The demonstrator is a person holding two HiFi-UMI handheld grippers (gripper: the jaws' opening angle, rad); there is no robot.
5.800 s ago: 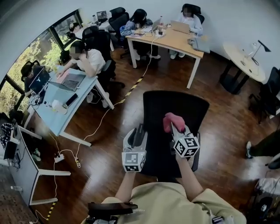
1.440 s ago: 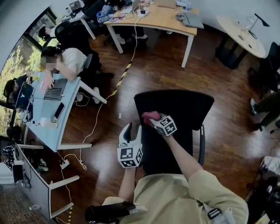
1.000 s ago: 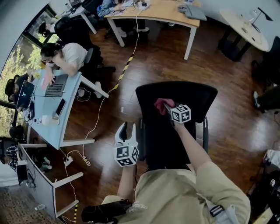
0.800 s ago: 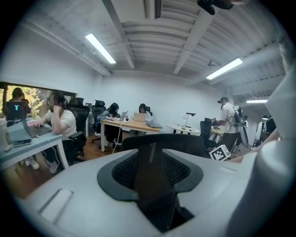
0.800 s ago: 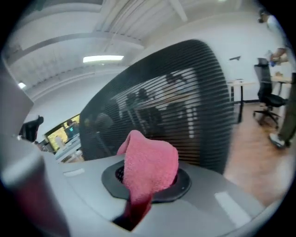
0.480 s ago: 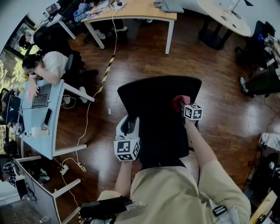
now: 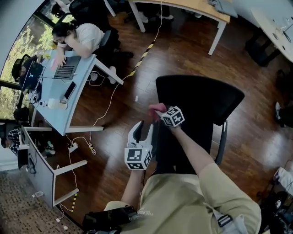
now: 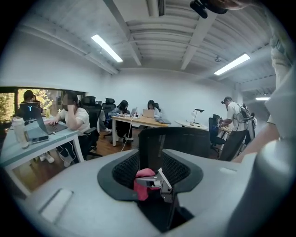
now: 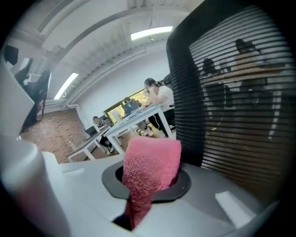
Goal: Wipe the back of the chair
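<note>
A black mesh office chair back (image 7: 201,103) stands in front of me in the head view. My right gripper (image 7: 161,111) is shut on a pink cloth (image 7: 155,108) and holds it against the chair back's left edge. In the right gripper view the pink cloth (image 9: 150,173) sticks up from the jaws beside the dark mesh (image 9: 231,102). My left gripper (image 7: 142,127) hangs open just left of the chair, holding nothing. The left gripper view shows the chair back (image 8: 185,141) and the pink cloth (image 8: 143,183) in front of it.
Dark wood floor surrounds the chair. A light blue desk (image 7: 55,116) with a laptop stands at the left, where a person (image 7: 84,36) sits. A white cable (image 7: 107,116) and a power strip (image 7: 73,147) lie on the floor. A wooden desk (image 7: 201,9) stands behind.
My right gripper has carried the pink cloth from the right side of the chair back across to its left edge. The left gripper stays beside the chair's left side.
</note>
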